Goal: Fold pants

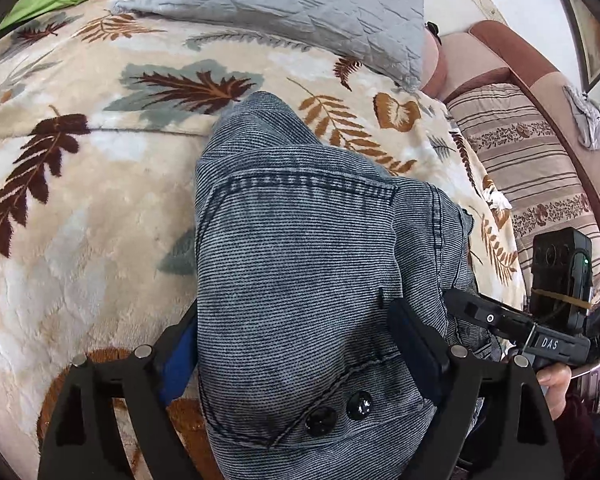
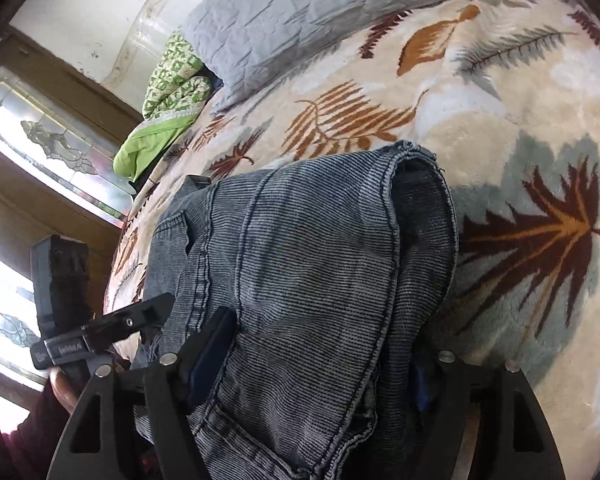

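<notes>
A cream plush blanket with brown and grey leaf print (image 1: 80, 208) is lying beyond both sets of jaws, carrying a grey quilted pillow (image 1: 300, 12) at its far end. The faded blue-grey ribbed denim pants (image 1: 300, 280) are bunching between and over the jaws in both views. The left gripper (image 1: 300, 360) and the right gripper (image 2: 320, 352) are each clamping a thick fold of the pants, their fingers standing apart around the bulk.
</notes>
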A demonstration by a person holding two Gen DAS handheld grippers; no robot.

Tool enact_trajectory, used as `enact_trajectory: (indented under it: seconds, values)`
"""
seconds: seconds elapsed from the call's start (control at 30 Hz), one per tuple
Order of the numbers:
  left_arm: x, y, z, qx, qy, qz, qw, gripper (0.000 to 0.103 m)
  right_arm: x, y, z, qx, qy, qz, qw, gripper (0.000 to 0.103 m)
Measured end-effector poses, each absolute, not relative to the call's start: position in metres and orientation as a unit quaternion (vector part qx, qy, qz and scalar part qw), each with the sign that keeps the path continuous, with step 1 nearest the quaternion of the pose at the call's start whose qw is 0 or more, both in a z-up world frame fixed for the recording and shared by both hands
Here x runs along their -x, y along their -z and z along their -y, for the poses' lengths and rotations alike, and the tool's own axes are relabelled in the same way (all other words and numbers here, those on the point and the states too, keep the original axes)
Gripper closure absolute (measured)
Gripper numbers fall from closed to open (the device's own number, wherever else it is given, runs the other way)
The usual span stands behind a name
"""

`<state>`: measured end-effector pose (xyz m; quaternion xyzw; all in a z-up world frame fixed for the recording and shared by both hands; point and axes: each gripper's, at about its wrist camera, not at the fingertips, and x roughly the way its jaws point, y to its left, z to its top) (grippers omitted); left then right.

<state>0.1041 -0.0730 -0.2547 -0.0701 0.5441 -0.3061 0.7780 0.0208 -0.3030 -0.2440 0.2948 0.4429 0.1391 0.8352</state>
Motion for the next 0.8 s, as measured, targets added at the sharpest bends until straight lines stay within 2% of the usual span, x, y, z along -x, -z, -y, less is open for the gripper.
enact_trajectory:
  seconds: [0.07, 0.13, 0.2, 0.3, 0.33, 0.37, 0.4, 0.5, 0.8]
  values:
    - [-0.104, 0.253, 0.074, 0.068, 0.298, -0.549, 0.778, 0.016, -0.016, 0.241, 0.302, -0.298, -0.131, -0.441, 0.836, 0.027]
    - [-0.102, 0.251, 0.075, 0.066, 0.297, -0.55, 0.778, 0.024, -0.016, 0.238, 0.299, -0.29, -0.126, -0.438, 0.841, 0.03]
    - [-0.097, 0.247, 0.074, 0.06, 0.299, -0.544, 0.782, 0.041, -0.011, 0.234, 0.297, -0.28, -0.126, -0.431, 0.848, 0.034]
    - [-0.091, 0.24, 0.073, 0.052, 0.301, -0.533, 0.789, 0.059, -0.006, 0.228, 0.296, -0.276, -0.128, -0.415, 0.858, 0.039]
    - [-0.09, 0.238, 0.072, 0.051, 0.303, -0.531, 0.79, 0.062, -0.004, 0.226, 0.297, -0.277, -0.128, -0.409, 0.86, 0.04]
    - [-0.089, 0.236, 0.072, 0.048, 0.302, -0.529, 0.792, 0.065, -0.003, 0.225, 0.297, -0.278, -0.128, -0.405, 0.861, 0.043]
    - [-0.087, 0.233, 0.072, 0.045, 0.301, -0.527, 0.794, 0.068, -0.002, 0.223, 0.297, -0.284, -0.139, -0.401, 0.86, 0.056]
    - [-0.081, 0.221, 0.074, 0.04, 0.308, -0.515, 0.799, 0.072, 0.002, 0.212, 0.286, -0.262, -0.144, -0.382, 0.874, 0.059]
    - [-0.08, 0.211, 0.069, 0.048, 0.31, -0.516, 0.797, 0.074, 0.008, 0.205, 0.28, -0.256, -0.159, -0.367, 0.88, 0.063]
